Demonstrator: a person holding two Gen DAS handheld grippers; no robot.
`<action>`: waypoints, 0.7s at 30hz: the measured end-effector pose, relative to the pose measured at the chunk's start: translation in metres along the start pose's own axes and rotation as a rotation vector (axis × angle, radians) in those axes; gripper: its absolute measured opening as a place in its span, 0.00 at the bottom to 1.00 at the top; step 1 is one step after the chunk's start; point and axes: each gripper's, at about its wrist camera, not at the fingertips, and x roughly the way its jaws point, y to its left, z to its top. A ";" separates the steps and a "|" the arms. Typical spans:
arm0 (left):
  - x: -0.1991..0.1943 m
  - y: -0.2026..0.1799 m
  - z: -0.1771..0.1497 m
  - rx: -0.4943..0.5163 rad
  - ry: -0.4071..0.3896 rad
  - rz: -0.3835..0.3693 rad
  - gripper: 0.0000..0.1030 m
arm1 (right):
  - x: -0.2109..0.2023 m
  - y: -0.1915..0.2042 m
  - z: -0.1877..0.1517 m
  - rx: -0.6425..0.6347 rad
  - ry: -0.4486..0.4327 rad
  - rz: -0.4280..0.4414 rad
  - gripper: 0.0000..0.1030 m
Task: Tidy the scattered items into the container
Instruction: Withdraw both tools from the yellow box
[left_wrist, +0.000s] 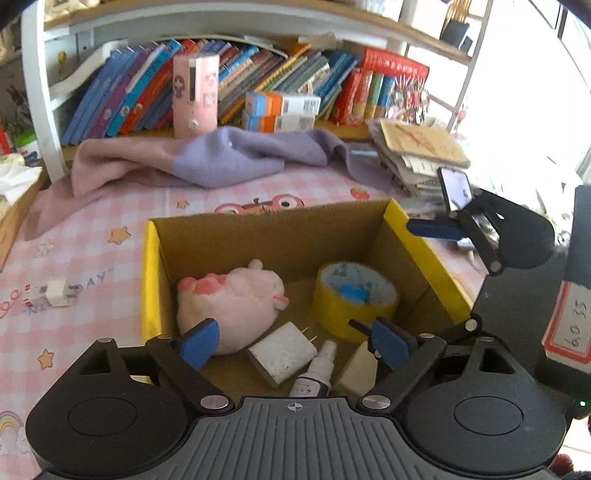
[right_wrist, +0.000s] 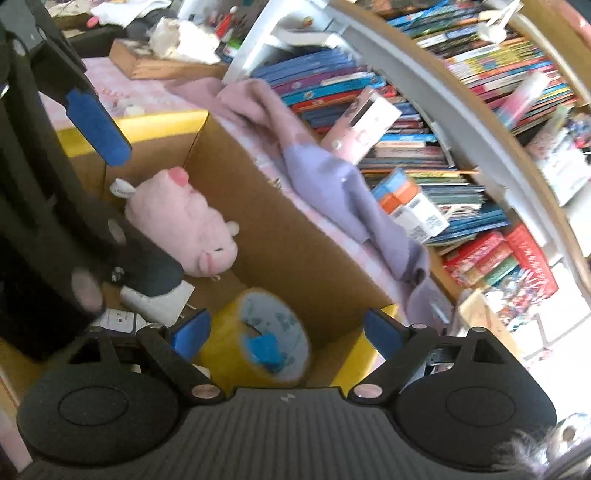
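An open cardboard box (left_wrist: 266, 216) with yellow outer sides stands on the pink checked tablecloth. Inside it lie a pink plush toy (left_wrist: 229, 306), a yellow tape roll (left_wrist: 354, 299), a white charger (left_wrist: 282, 356), a small dropper bottle (left_wrist: 314, 369) and a pale block (left_wrist: 358, 369). My left gripper (left_wrist: 295, 341) hangs open over the box's near side, above the charger and bottle, holding nothing. My right gripper (right_wrist: 288, 332) is open over the tape roll (right_wrist: 258, 339), pads apart from it. A white plug (left_wrist: 57, 291) lies on the cloth left of the box.
A pink and purple cloth (left_wrist: 207, 158) is bunched behind the box, in front of a bookshelf (left_wrist: 258, 74) with a pink case (left_wrist: 195, 96). A phone on a stand (left_wrist: 456, 186) and a paper stack (left_wrist: 417, 151) sit at the right. A wooden tray (left_wrist: 14, 206) is at the left.
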 end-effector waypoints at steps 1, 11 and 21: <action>-0.005 0.002 -0.001 -0.004 -0.012 0.001 0.92 | -0.004 0.001 0.001 0.006 -0.008 -0.010 0.88; -0.057 0.024 -0.023 -0.031 -0.113 -0.003 0.95 | -0.055 0.016 0.014 0.109 -0.089 -0.115 0.89; -0.099 0.047 -0.053 0.003 -0.173 -0.046 0.97 | -0.121 0.038 0.017 0.412 -0.163 -0.189 0.91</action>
